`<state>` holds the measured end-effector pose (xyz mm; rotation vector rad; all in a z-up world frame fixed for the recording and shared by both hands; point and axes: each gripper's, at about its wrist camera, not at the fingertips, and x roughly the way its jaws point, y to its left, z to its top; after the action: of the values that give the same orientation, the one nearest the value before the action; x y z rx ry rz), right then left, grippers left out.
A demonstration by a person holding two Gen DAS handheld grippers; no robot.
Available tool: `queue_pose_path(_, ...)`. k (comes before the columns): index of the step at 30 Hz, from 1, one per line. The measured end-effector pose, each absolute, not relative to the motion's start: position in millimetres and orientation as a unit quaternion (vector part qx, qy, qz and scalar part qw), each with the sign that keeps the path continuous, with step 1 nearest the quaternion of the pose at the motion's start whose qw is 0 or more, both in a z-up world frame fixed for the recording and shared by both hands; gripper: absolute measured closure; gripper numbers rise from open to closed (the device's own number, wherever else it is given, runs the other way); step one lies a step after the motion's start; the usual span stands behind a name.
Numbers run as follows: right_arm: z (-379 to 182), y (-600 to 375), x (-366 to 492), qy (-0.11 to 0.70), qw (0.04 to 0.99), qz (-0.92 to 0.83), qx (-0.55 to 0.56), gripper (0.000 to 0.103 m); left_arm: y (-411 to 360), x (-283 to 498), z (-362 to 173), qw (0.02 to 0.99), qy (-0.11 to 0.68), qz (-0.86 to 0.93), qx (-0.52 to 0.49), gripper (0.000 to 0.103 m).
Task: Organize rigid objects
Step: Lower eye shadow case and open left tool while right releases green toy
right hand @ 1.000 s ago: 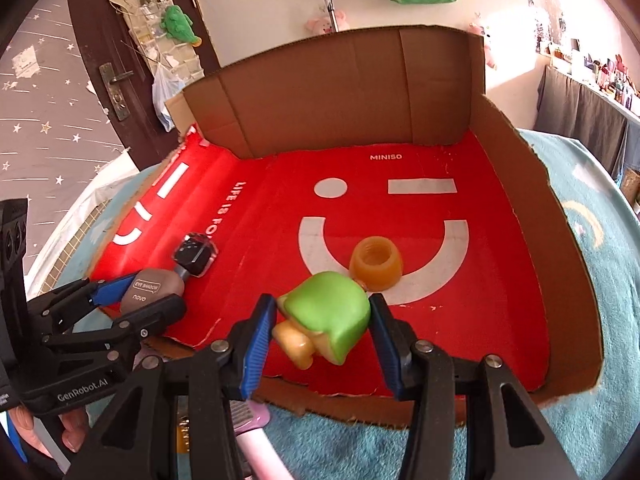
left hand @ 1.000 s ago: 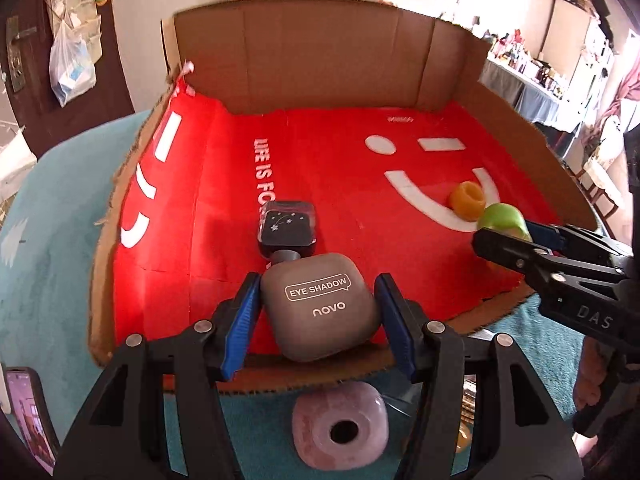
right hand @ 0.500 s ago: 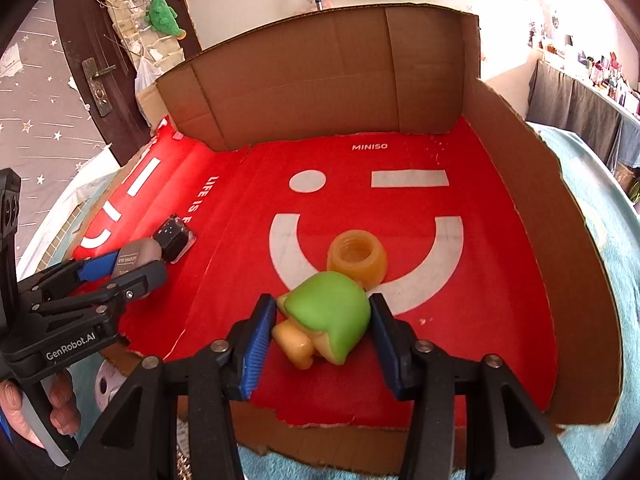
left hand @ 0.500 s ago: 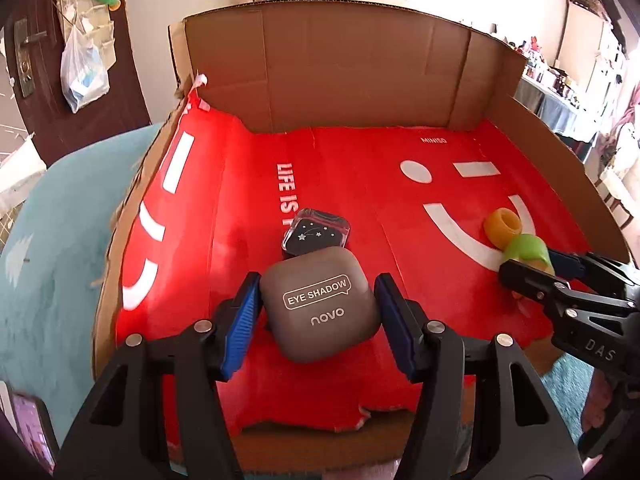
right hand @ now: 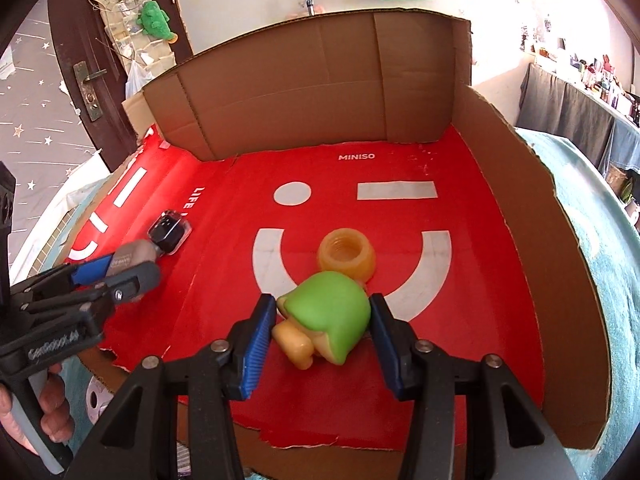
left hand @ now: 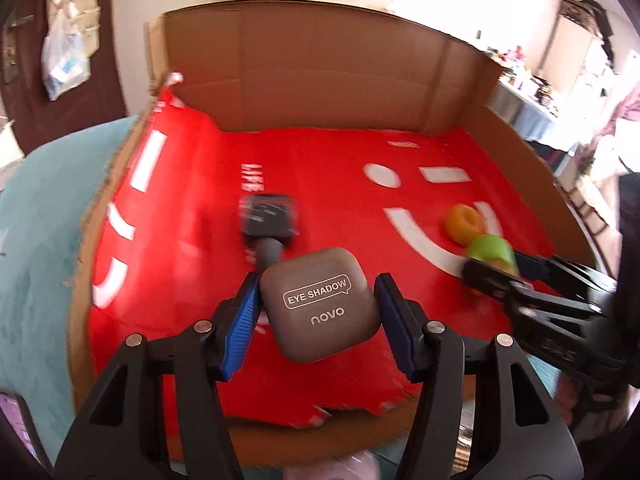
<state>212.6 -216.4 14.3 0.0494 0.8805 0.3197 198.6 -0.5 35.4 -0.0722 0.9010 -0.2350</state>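
Observation:
A grey eye shadow case [left hand: 320, 304] hangs tilted over the red floor of the cardboard box [left hand: 312, 80], with my left gripper [left hand: 316, 320] shut on it. Just beyond it lies a small black case [left hand: 270, 218]. My right gripper [right hand: 322, 332] is shut on a green-capped toy figure [right hand: 328, 316], held low over the red floor [right hand: 460, 320]. An orange ring-shaped cup [right hand: 346, 256] stands right behind the toy. In the right wrist view the left gripper [right hand: 116, 276] with the grey case [right hand: 132, 256] is at the left, next to the black case [right hand: 169, 232].
The box has tall cardboard walls [right hand: 304, 88] at the back and right and a low torn front edge [right hand: 320, 448]. It rests on a teal blanket [right hand: 600, 260]. A pale ring-shaped thing [right hand: 94, 396] lies outside the front edge. A hand [right hand: 52, 412] grips the left tool.
Both grippers have carried their objects forward over the box's front edge and further above the red floor. The pale ring thing has slipped to the bottom of the left view.

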Motion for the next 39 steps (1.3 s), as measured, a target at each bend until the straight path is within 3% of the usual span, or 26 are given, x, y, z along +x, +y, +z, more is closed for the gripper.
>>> queue_pose_path(10, 13.4, -214.7, 211.4, 0.427, 0.890, 0.158, 0.022, 0.053, -1.1, 198.1, 20.5, 0.880, 0.462, -0.112, -0.016, 0.048)
queue_pose_path(39, 13.1, -211.8, 213.5, 0.422, 0.894, 0.150, 0.020, 0.053, 15.4, 221.4, 17.1, 0.896, 0.441, -0.048, -0.010, 0.047)
